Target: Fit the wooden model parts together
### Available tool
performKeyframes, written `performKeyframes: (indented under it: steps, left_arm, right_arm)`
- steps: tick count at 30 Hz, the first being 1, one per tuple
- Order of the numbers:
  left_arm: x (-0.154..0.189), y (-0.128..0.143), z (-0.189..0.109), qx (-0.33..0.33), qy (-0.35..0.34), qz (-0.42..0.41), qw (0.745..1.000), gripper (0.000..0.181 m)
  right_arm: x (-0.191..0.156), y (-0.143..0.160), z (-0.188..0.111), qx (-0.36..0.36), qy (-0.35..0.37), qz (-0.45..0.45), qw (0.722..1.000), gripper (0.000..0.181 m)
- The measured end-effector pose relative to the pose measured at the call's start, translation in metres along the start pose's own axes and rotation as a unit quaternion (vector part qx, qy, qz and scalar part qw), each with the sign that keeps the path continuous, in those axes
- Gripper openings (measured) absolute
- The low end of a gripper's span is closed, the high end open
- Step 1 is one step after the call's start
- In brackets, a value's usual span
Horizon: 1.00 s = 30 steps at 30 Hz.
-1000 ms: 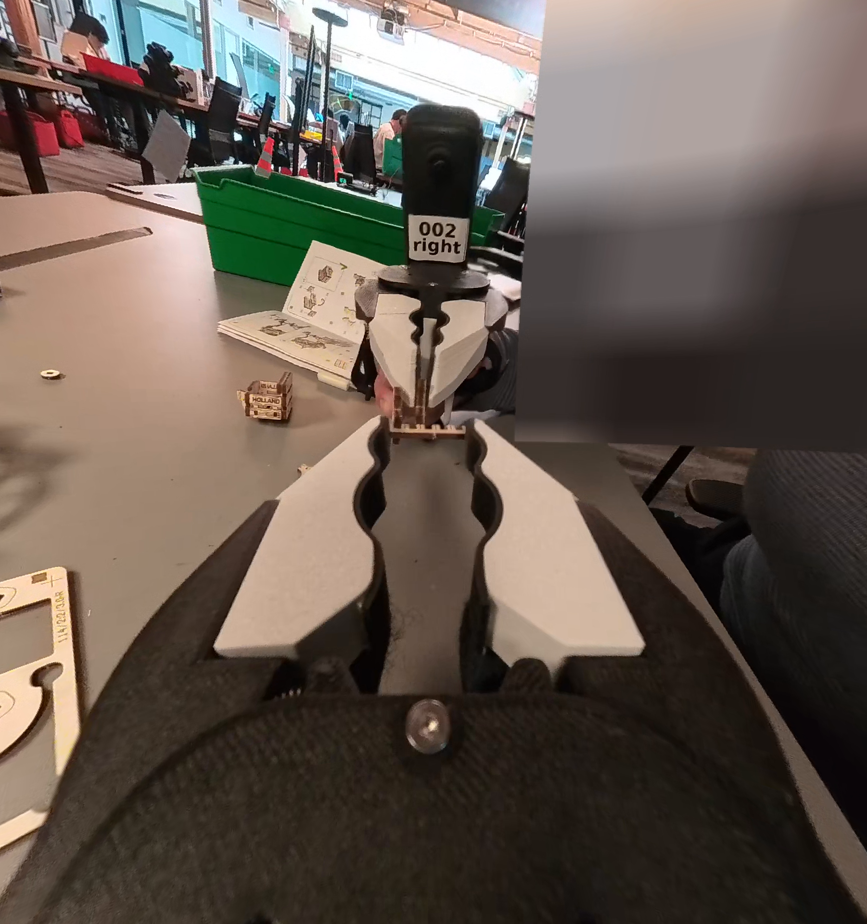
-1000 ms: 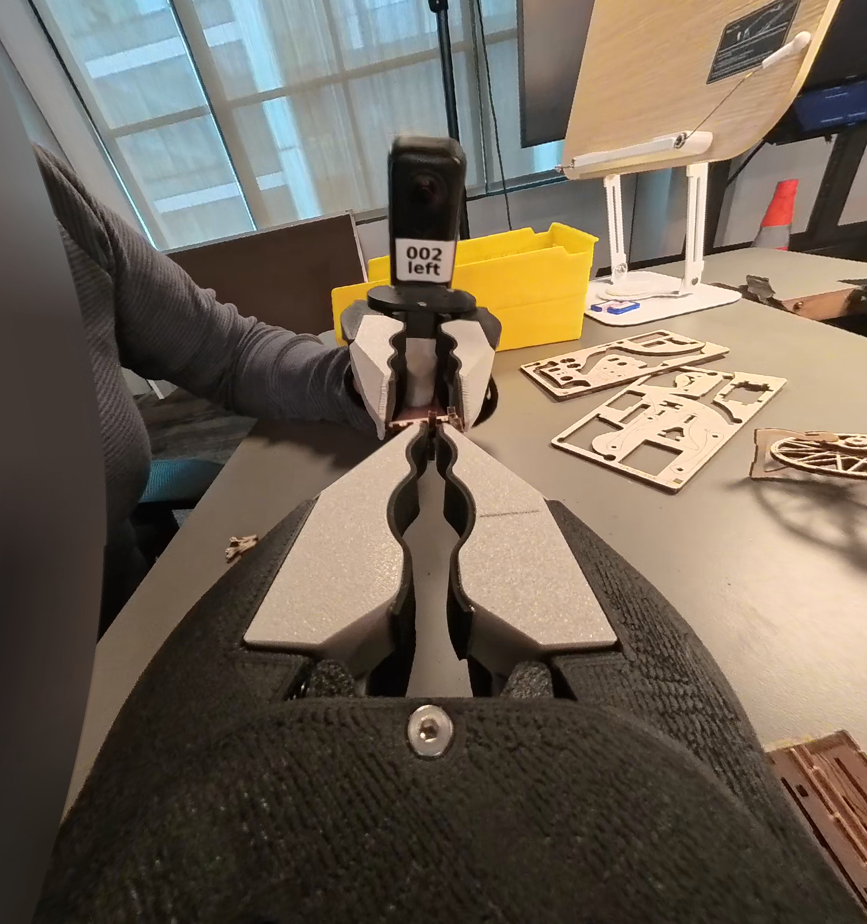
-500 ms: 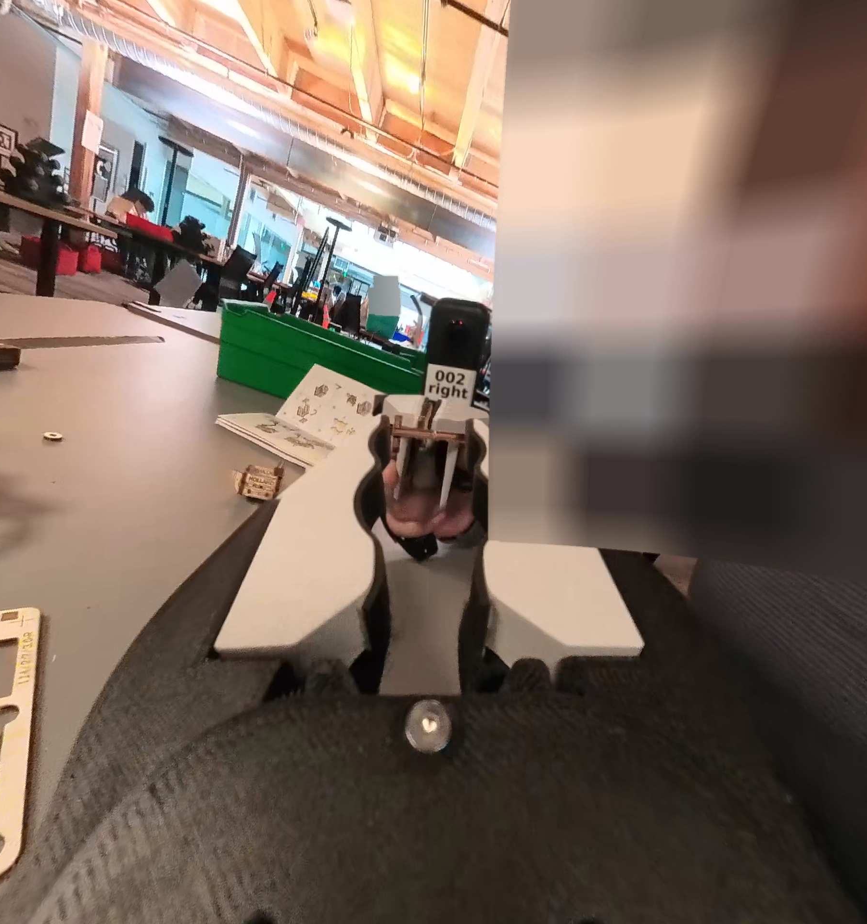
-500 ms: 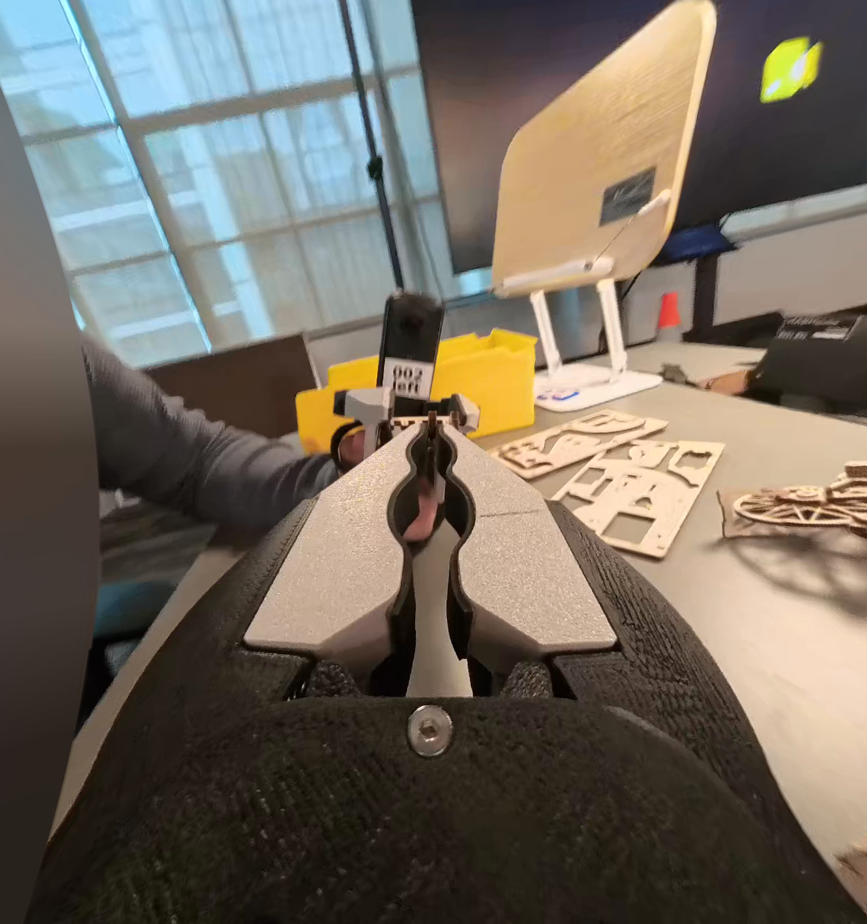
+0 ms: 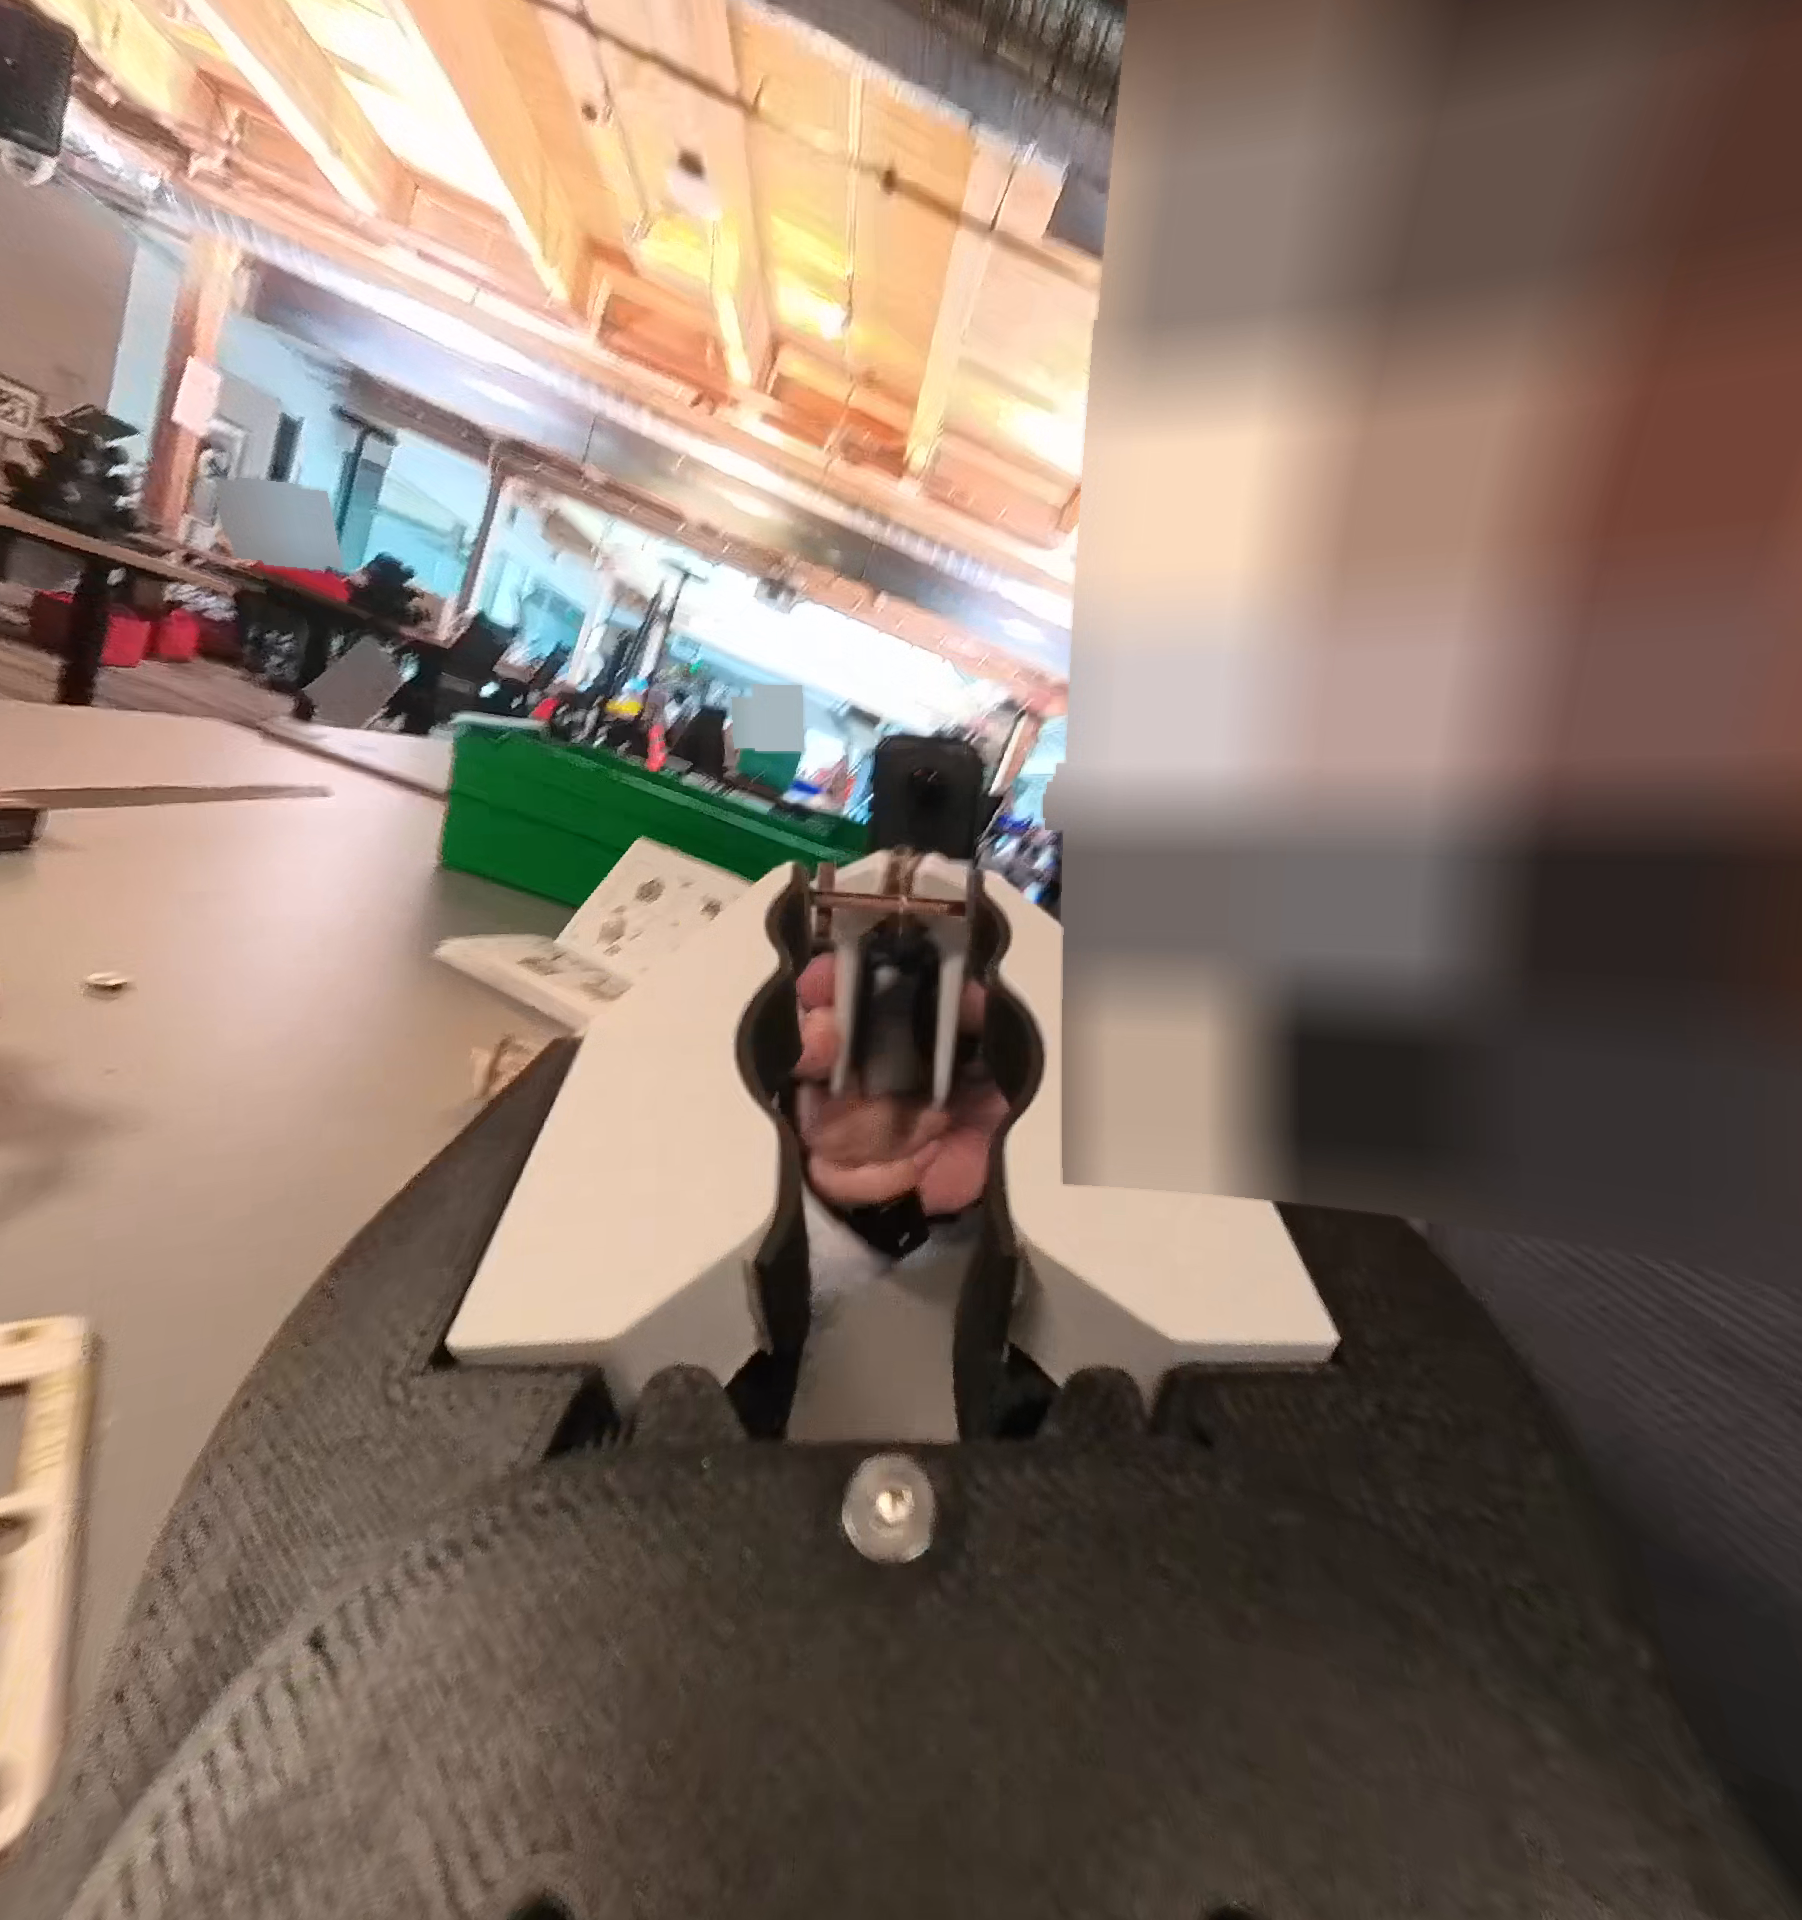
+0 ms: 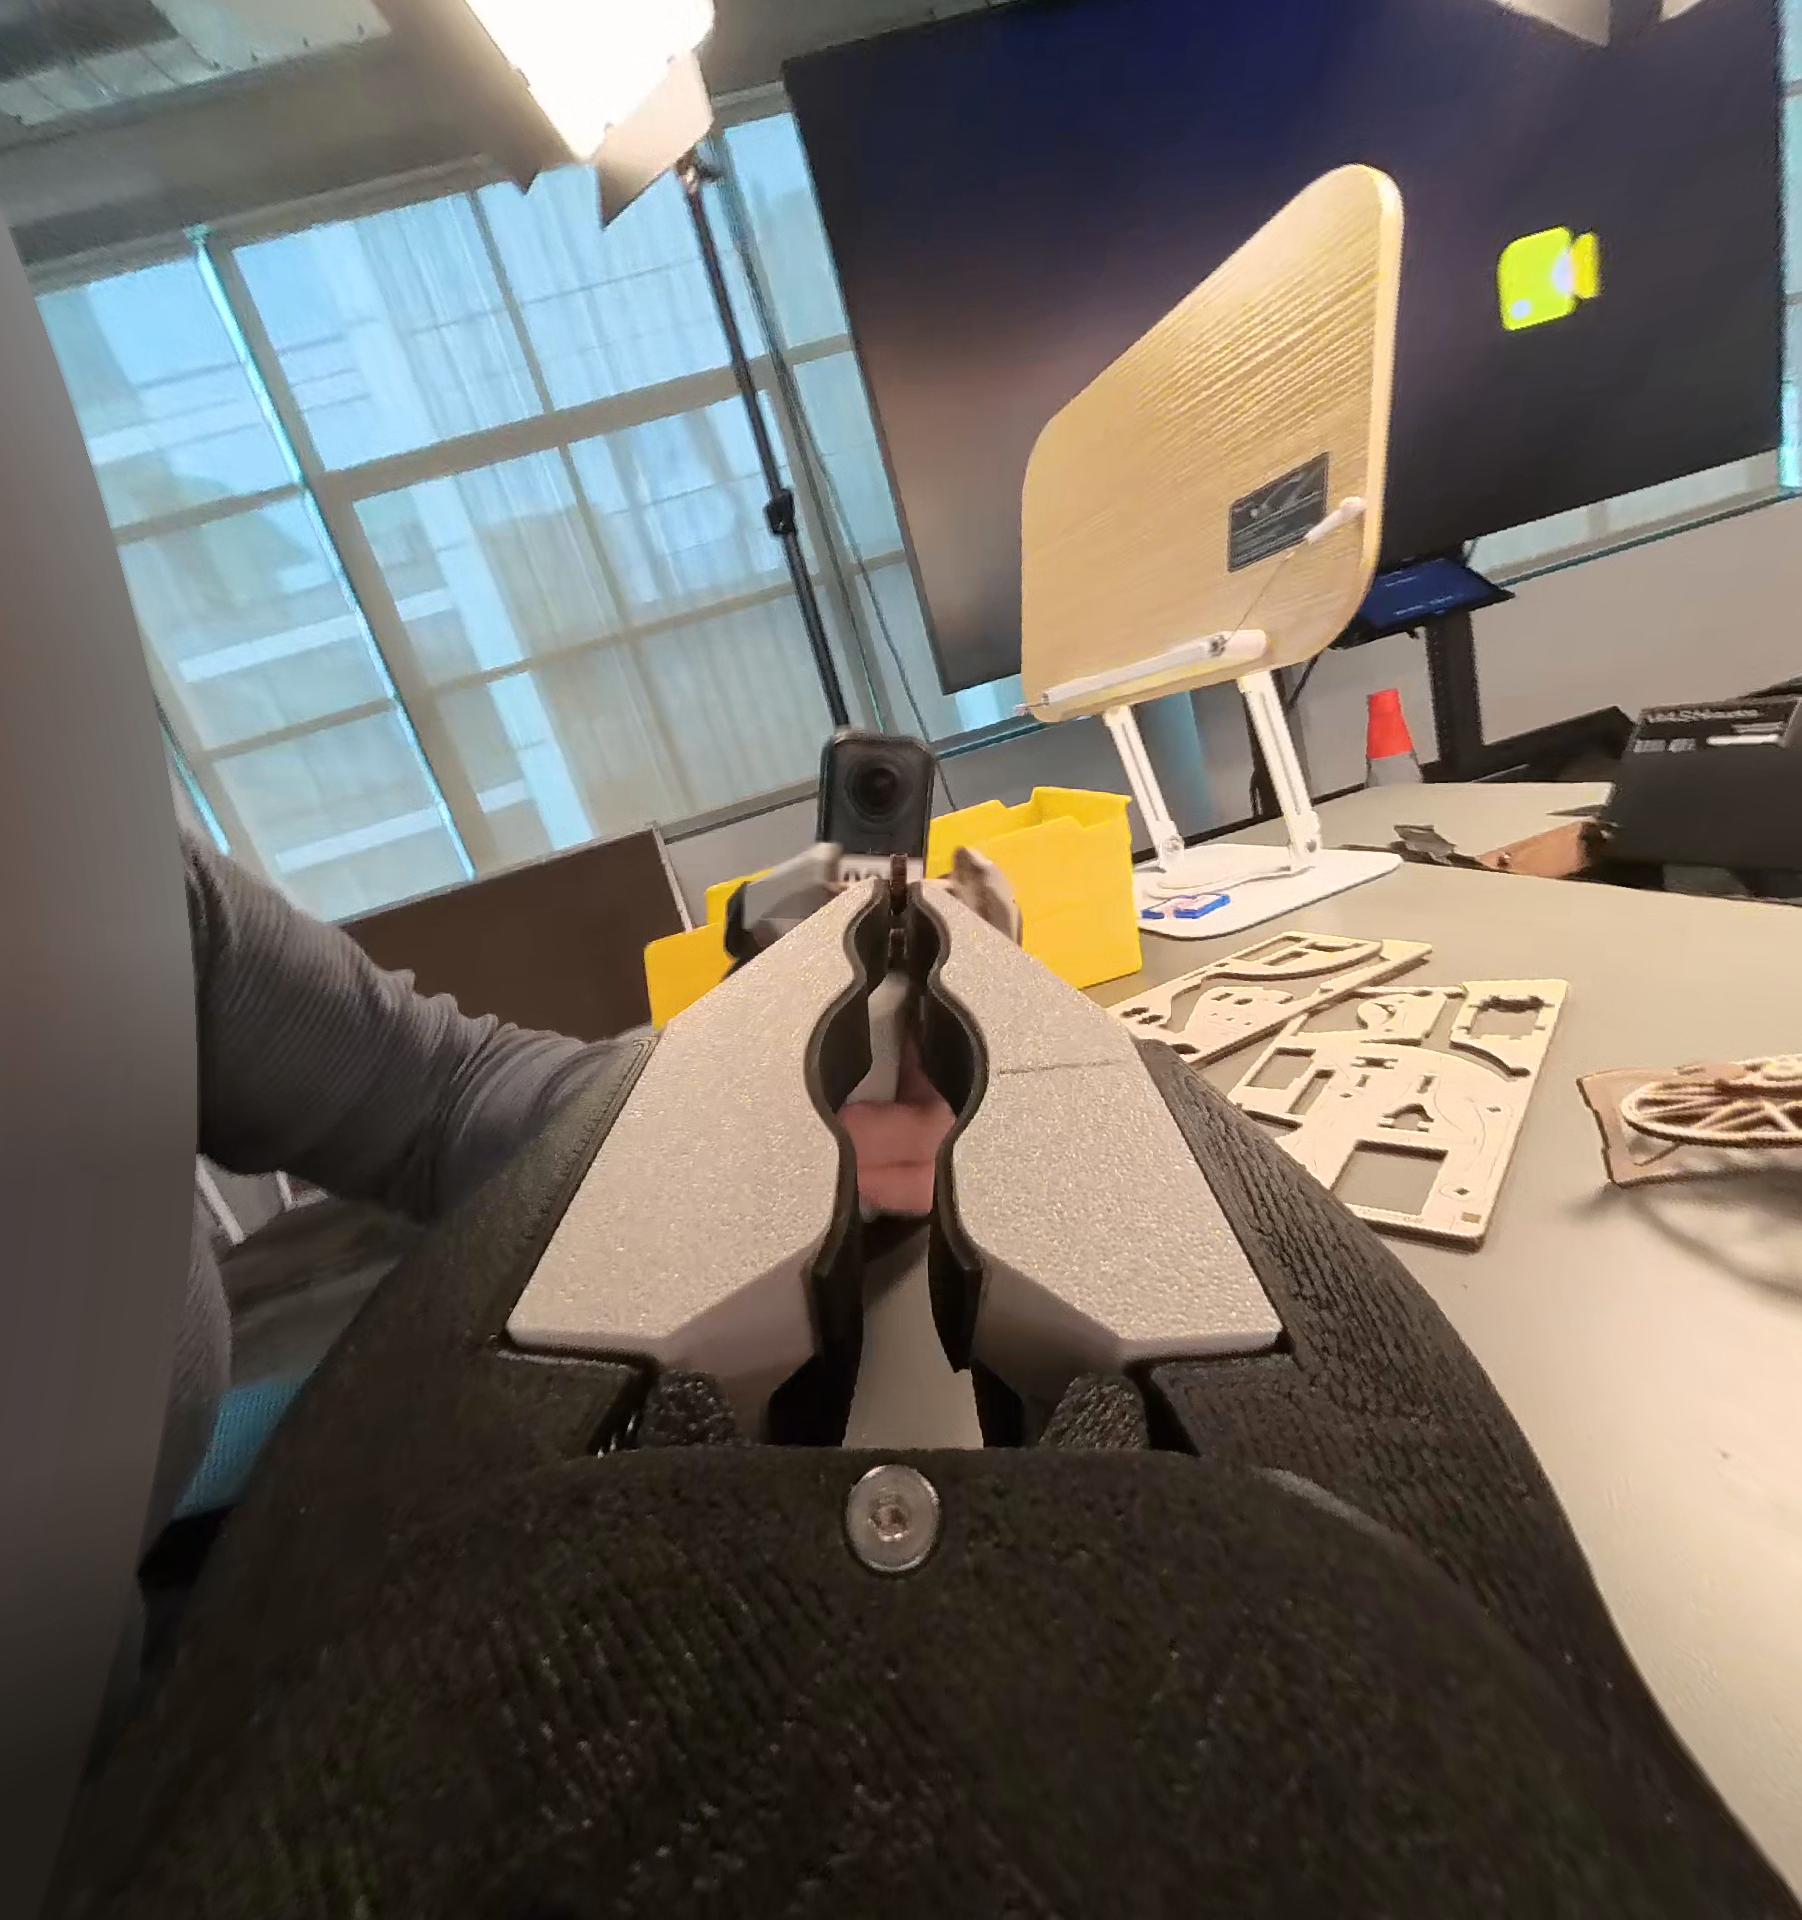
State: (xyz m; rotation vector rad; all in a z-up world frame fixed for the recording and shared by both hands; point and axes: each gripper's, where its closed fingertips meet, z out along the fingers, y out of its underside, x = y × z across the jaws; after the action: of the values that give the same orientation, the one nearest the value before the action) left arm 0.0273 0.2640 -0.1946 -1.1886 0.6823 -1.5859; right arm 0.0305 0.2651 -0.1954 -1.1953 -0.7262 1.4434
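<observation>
Both grippers are held up off the grey table, tip to tip. In the left wrist view my left gripper is shut on a small flat wooden part that spans its fingertips. In the right wrist view my right gripper is shut on a thin dark wooden part, seen edge-on and meeting the left one's part. The right gripper's camera and the hand holding it show past the left fingers. One of the left gripper's fingers shows behind the right tips.
On the left side of the table are a green bin, an instruction booklet, a washer and a cut-out sheet. On the right side are a yellow bin, wooden sheets, a wheel assembly and a book stand.
Both grippers have lifted from near the table and tilted upward together, still tip to tip with their parts. The views now take in the ceiling and the screen.
</observation>
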Motion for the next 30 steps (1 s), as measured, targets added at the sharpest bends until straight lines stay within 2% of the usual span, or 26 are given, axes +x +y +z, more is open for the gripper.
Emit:
performKeyframes:
  steps: [1,2,4,7,13,17,20,23,24,26,27,28,29,30]
  left_arm:
    - [-0.005,0.001,-0.002,-0.015,-0.017,0.010,1.000,0.027]
    - [-0.013,0.004,-0.005,-0.037,-0.042,0.020,0.998,0.027]
    - [-0.033,0.026,-0.014,-0.141,-0.100,0.039,0.984,0.028]
    - [-0.050,0.067,-0.029,-0.300,-0.152,0.077,0.939,0.028]
    - [-0.065,0.111,-0.049,-0.456,-0.197,0.140,0.856,0.028]
    - [-0.064,0.117,-0.053,-0.477,-0.193,0.156,0.843,0.031]
    - [-0.061,0.113,-0.059,-0.487,-0.178,0.207,0.830,0.052]
    - [-0.053,0.103,-0.060,-0.482,-0.153,0.336,0.795,0.050]
    - [-0.051,0.102,-0.060,-0.486,-0.147,0.354,0.786,0.045]
    - [-0.043,0.103,-0.058,-0.489,-0.134,0.344,0.790,0.041]
    - [-0.037,0.100,-0.057,-0.486,-0.118,0.364,0.786,0.038]
    - [-0.035,0.095,-0.057,-0.485,-0.107,0.411,0.765,0.032]
    - [-0.034,0.089,-0.057,-0.487,-0.094,0.476,0.726,0.029]
    - [-0.034,0.085,-0.056,-0.489,-0.076,0.548,0.674,0.028]
  right_arm:
    - [-0.001,0.000,-0.001,-0.006,-0.006,-0.006,1.000,0.000]
    - [-0.002,0.000,-0.004,-0.017,-0.012,-0.014,1.000,0.000]
    - [0.003,0.002,-0.012,-0.048,-0.006,-0.039,0.998,0.001]
    - [0.020,-0.003,-0.026,-0.070,0.026,-0.052,0.996,0.000]
    - [0.049,0.000,-0.042,-0.110,0.084,-0.048,0.989,0.000]
    - [0.053,0.008,-0.043,-0.127,0.087,-0.038,0.987,0.000]
    - [0.054,0.008,-0.043,-0.129,0.088,-0.035,0.987,0.000]
    - [0.055,0.005,-0.045,-0.122,0.089,-0.027,0.988,0.000]
    - [0.056,0.003,-0.046,-0.120,0.090,-0.025,0.988,0.000]
    - [0.058,0.002,-0.047,-0.116,0.093,-0.023,0.989,0.000]
    - [0.058,0.001,-0.048,-0.115,0.093,-0.022,0.989,0.000]
    - [0.059,0.000,-0.048,-0.112,0.094,-0.019,0.989,0.000]
    - [0.059,0.000,-0.049,-0.110,0.094,-0.016,0.989,0.000]
    - [0.059,-0.001,-0.049,-0.107,0.093,-0.012,0.990,0.000]
